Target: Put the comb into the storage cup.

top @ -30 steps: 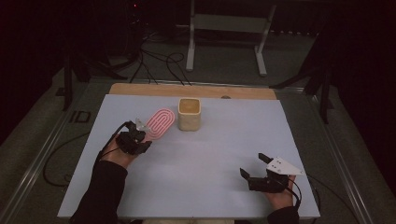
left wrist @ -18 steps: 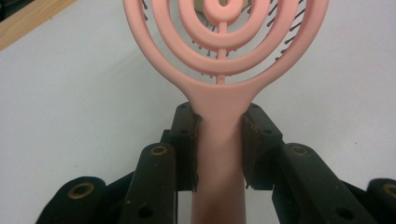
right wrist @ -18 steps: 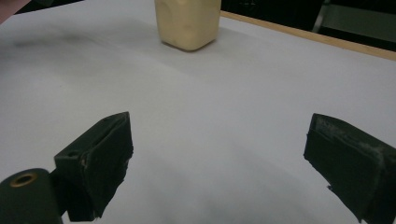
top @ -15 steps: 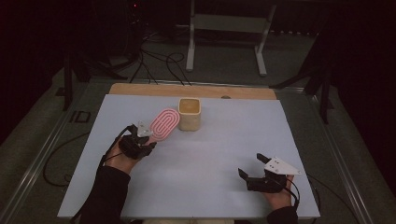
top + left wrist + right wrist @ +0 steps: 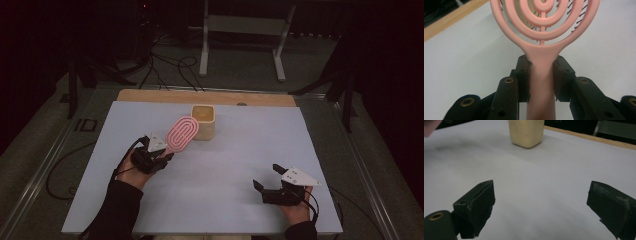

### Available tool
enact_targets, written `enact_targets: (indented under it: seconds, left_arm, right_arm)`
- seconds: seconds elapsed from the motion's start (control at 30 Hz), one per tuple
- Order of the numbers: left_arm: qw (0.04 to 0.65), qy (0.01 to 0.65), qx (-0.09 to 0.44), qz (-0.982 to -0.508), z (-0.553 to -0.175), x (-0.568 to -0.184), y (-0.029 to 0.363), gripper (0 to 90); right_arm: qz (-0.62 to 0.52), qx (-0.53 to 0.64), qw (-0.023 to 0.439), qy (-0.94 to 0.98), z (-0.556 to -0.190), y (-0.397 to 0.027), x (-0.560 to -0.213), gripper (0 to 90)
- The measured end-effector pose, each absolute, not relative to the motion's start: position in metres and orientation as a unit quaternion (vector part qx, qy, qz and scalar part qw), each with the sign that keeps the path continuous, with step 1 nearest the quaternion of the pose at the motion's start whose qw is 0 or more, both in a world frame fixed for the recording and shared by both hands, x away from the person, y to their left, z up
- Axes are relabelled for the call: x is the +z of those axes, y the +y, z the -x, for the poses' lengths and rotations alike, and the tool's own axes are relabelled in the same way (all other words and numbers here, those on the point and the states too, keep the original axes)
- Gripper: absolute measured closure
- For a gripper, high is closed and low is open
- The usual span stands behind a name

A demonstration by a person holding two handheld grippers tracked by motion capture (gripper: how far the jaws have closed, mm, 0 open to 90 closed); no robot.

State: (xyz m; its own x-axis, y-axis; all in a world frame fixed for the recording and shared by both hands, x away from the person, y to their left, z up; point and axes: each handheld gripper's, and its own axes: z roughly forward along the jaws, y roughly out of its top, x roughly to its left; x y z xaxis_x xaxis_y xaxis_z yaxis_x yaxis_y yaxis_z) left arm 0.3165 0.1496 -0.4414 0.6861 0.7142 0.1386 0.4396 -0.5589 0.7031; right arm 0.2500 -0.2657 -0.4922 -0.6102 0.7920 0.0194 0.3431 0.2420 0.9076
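1. High view: the white table top is the largest thing, with a wooden strip bare along its far edge; the wide bare sheet probably gives both hands free working room
2. The cream square cup stands upright at the far middle with its mouth open upward, likely as the holder meant for the brush; in the right gripper view it sits far ahead
3. The pink hairbrush is lifted left of centre, its head tilted toward the cup's left side and just beside it; whether they touch is hard to tell
4. The left gripper has its jaws clamped on the brush handle, low on the neck, so the head stays free to steer
5. The right gripper rests near the right edge, jaws wide apart and empty, well clear
6. I can read no brand, label or writing anywhere
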Motion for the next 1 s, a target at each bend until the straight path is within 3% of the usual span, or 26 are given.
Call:
enact_targets:
  seconds: [0.43, 0.53, 1.0]
  left_arm:
    - [0.349, 0.317, 0.223, -0.854, -0.307, -0.438, 0.139, 70.1]
    - [0.351, 0.313, 0.229, -0.852, -0.306, -0.437, 0.137, 70.1]
    - [0.362, 0.307, 0.243, -0.846, -0.3, -0.435, 0.131, 70.1]
  right_arm:
    - [-0.382, 0.489, 0.222, 0.752, -0.262, -0.253, -0.466, 7.5]
    - [-0.378, 0.497, 0.198, 0.756, -0.268, -0.246, -0.461, 7.5]
    - [-0.357, 0.516, 0.179, 0.758, -0.286, -0.218, -0.433, 7.5]
